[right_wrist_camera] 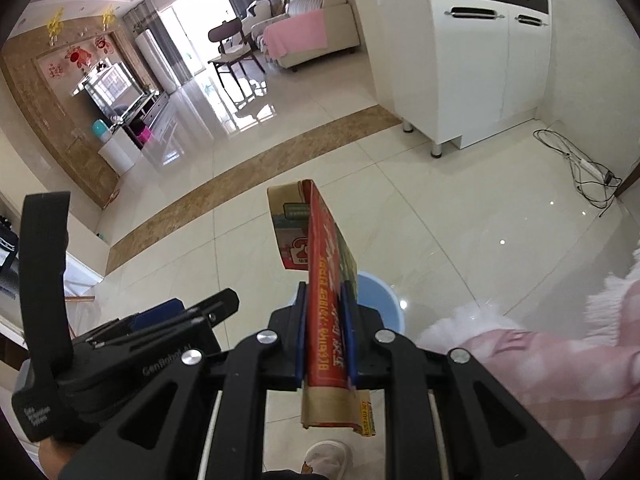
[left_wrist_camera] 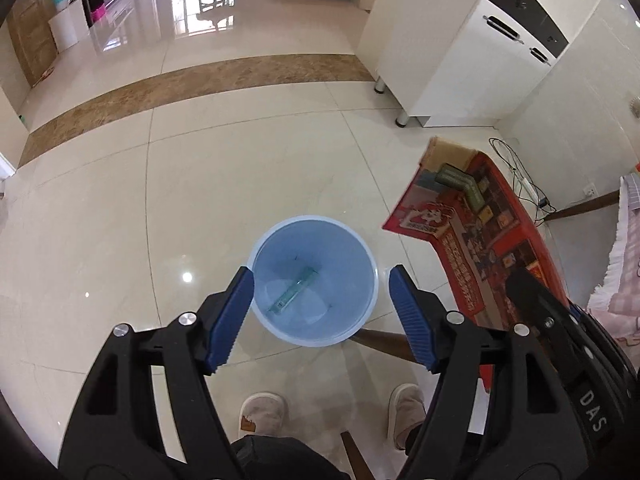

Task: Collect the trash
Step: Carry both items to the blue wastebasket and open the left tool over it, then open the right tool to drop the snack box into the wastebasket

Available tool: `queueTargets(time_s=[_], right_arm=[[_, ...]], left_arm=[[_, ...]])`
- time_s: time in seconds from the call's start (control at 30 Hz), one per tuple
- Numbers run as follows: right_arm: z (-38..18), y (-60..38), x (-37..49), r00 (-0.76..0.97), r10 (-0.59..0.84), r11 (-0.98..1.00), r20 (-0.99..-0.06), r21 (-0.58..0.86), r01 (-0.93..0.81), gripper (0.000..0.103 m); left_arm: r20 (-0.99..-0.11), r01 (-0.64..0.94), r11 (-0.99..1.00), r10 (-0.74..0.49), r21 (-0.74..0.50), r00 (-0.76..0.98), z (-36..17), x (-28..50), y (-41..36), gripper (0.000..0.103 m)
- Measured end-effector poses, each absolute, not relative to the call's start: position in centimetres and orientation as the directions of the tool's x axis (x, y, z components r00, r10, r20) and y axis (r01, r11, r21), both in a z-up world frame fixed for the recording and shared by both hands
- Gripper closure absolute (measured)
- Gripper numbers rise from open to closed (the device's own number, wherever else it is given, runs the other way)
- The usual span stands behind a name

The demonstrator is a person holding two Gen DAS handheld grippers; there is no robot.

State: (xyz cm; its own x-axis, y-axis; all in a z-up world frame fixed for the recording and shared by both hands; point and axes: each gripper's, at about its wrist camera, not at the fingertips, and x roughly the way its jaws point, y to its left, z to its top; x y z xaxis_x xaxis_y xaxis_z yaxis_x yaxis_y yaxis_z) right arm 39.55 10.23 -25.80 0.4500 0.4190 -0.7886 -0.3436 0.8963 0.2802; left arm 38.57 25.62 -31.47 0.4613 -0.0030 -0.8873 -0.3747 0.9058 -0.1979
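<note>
Box: we hold a flattened red carton (right_wrist_camera: 326, 300) with printed Chinese text and cartoon art, brown cardboard showing at its near end and at the far flap; the left view shows its printed face (left_wrist_camera: 492, 240) and a green patch near the top.
Right gripper (right_wrist_camera: 325, 332): clenched on the box, blue pads pressed to both faces, the box standing on edge and running forward past the fingertips.
Left gripper (left_wrist_camera: 320, 312): released, its jaws spread wide with nothing between them, poised above the bin.
Bin: a pale blue round bucket (left_wrist_camera: 276, 320) stands on the floor, mouth up; in the right view only part of its rim (right_wrist_camera: 380, 292) shows behind the box.
Inside the bin: a slim green-blue packet (left_wrist_camera: 294, 294) lies slanted on the bottom (we cannot read its label).
Box versus bin: in the left view the box sits just to the right of the bin's rim, apart from it.
Edges: a white cabinet (right_wrist_camera: 480, 72) on metal legs stands beyond, cables (right_wrist_camera: 576, 168) trail by the wall, pink fringed cloth (right_wrist_camera: 540, 360) lies close on the right.
Room: glossy tile floor (left_wrist_camera: 120, 220) lies open to the left and ahead of the bin.
Feet: our slippers (left_wrist_camera: 262, 414) stand just behind the bin.
</note>
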Motion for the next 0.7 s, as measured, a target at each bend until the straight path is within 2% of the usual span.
queueTargets(time_s=[0.3,0.4,0.43,0.47,0.7], right_arm=[[-25.4,12.8,40.2,0.448,0.458,0.874,-0.768,0.297,-0.385,0.086],[-24.9,13.2,40.6,0.481,0.491,0.861,-0.726,0.32,-0.395,0.075],[-24.8,13.3,40.9,0.485,0.496,0.86,-0.721,0.33,-0.389,0.056],[-24.6,13.4,41.1,0.49,0.49,0.865,-0.721,0.33,-0.379,0.042],[-21.4,12.2,39.4,0.552,0.466,0.877,-0.692,0.279,-0.391,0.042]], left_arm=[[-0.873,-0.406,0.893,0.03,-0.195,0.487,-30.4,37.2,27.4,0.032],[-0.864,-0.44,0.879,0.068,-0.184,0.498,-29.4,36.5,28.4,0.03],[-0.861,-0.445,0.877,0.076,-0.182,0.503,-29.0,36.3,28.6,0.029],[-0.856,-0.444,0.877,0.077,-0.186,0.511,-28.6,36.0,28.8,0.029],[-0.831,-0.438,0.88,0.1,-0.183,0.547,-25.9,34.6,28.4,0.029]])
